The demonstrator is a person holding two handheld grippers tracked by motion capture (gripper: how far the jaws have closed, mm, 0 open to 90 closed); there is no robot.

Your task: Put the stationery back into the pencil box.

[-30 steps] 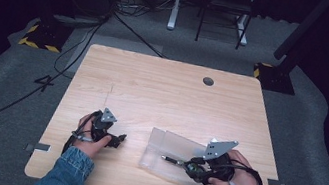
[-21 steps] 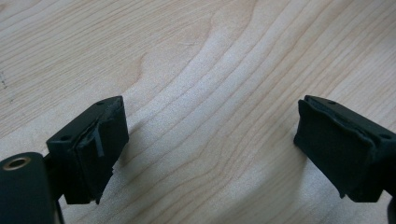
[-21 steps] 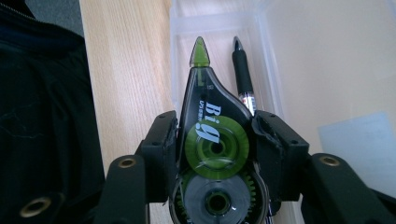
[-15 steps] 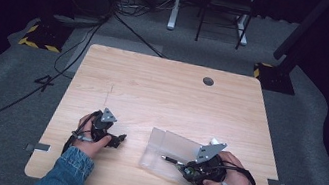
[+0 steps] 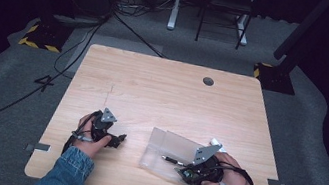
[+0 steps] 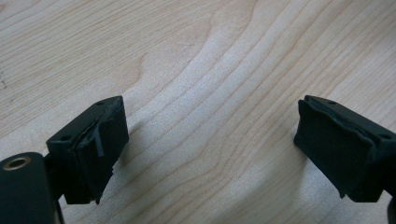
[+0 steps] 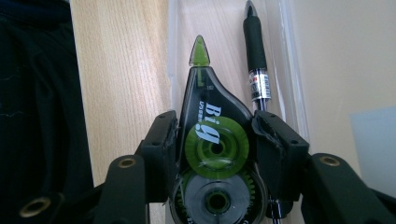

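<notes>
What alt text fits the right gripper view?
The right gripper grips a green-and-black correction tape dispenser between its two black jaws, tip pointing away. A black pen lies beside it in a clear plastic case on the wooden table.

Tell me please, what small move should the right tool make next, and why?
Probably lower a little more and then open. The right tool is shut on the correction tape, which hangs over the clear case beside the pen already lying inside. The left tool rests open over the table.
</notes>
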